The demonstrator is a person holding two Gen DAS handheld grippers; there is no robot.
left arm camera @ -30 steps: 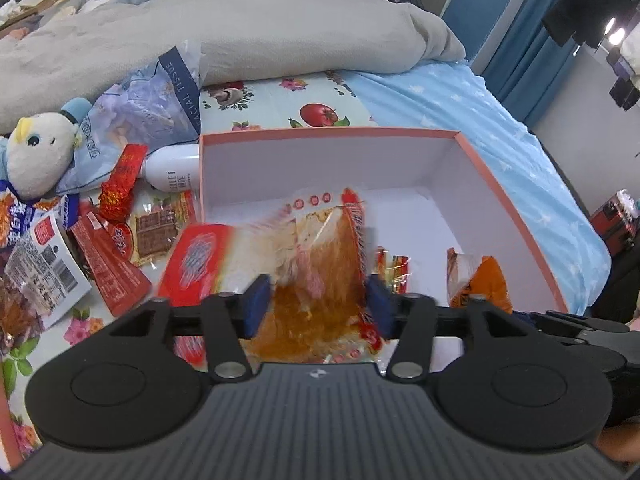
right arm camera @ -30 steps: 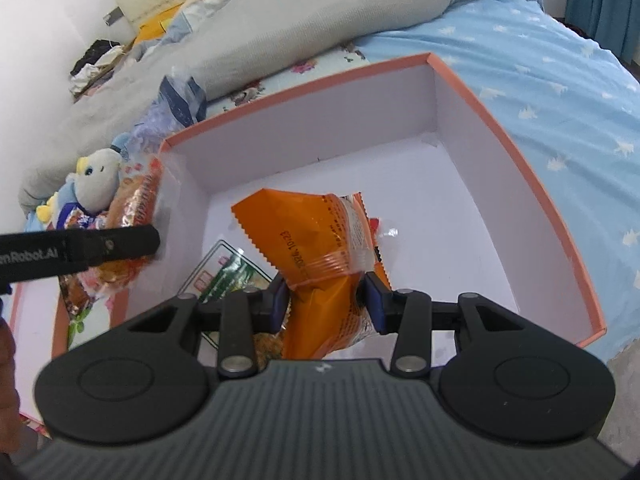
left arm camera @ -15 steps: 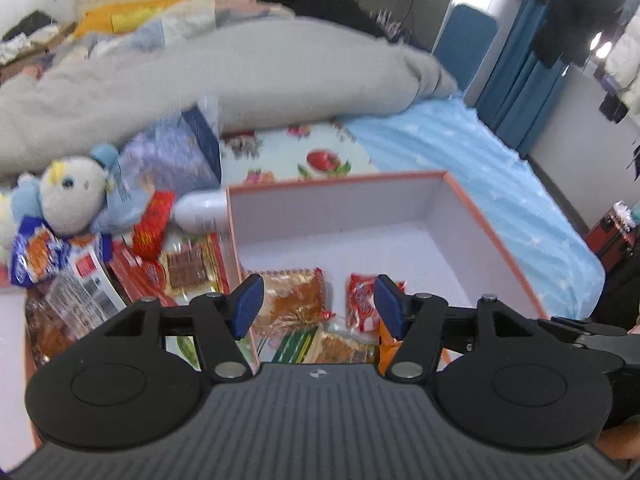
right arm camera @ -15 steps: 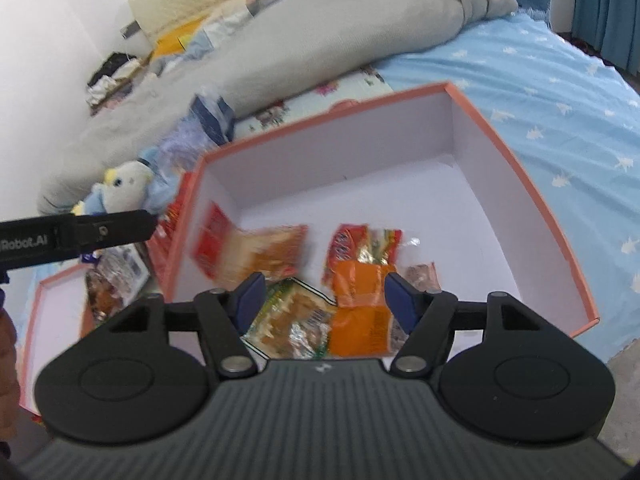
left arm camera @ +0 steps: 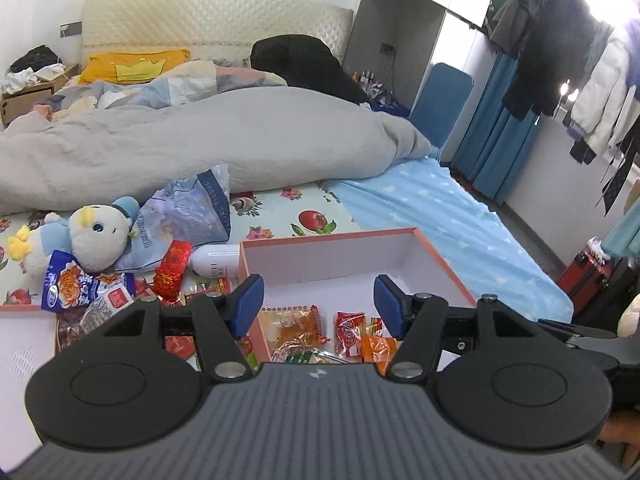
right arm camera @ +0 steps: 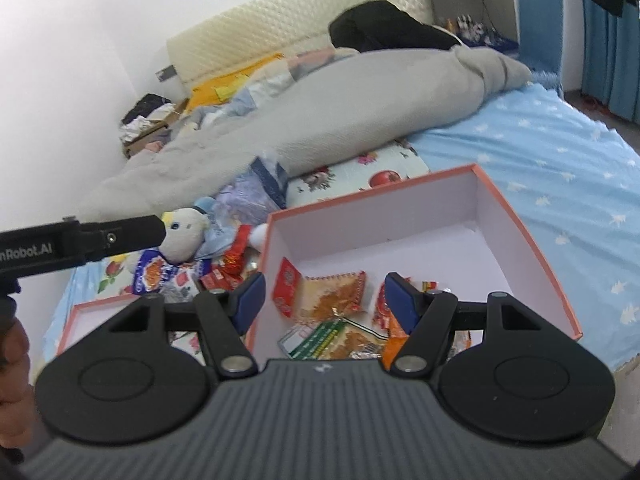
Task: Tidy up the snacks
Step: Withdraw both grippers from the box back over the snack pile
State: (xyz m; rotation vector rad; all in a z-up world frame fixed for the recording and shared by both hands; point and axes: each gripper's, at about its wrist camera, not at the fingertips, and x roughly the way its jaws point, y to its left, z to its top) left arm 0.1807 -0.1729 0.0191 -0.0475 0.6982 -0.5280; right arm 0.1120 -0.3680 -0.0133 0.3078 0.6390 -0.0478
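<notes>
Both left gripper [left arm camera: 316, 300] and right gripper [right arm camera: 324, 300] gape wide, holding nothing; a few snacks [right arm camera: 320, 296] lie in box [right arm camera: 520, 232], pile [left arm camera: 120, 292] at left-centre (outside) still unsorted.

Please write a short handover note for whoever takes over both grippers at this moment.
Left gripper: open, empty, raised over the near edge of the box.
Right gripper: open, empty, also above the box's near end.
In the box: a clear cake packet, a green-labelled packet, an orange packet and a small red one, all at the near end; the far half is bare.
Left to do: loose snacks lie on the bed left of the box, including a blue-and-white bag and red wrappers by the plush toy. The box lid lies further left.
</notes>
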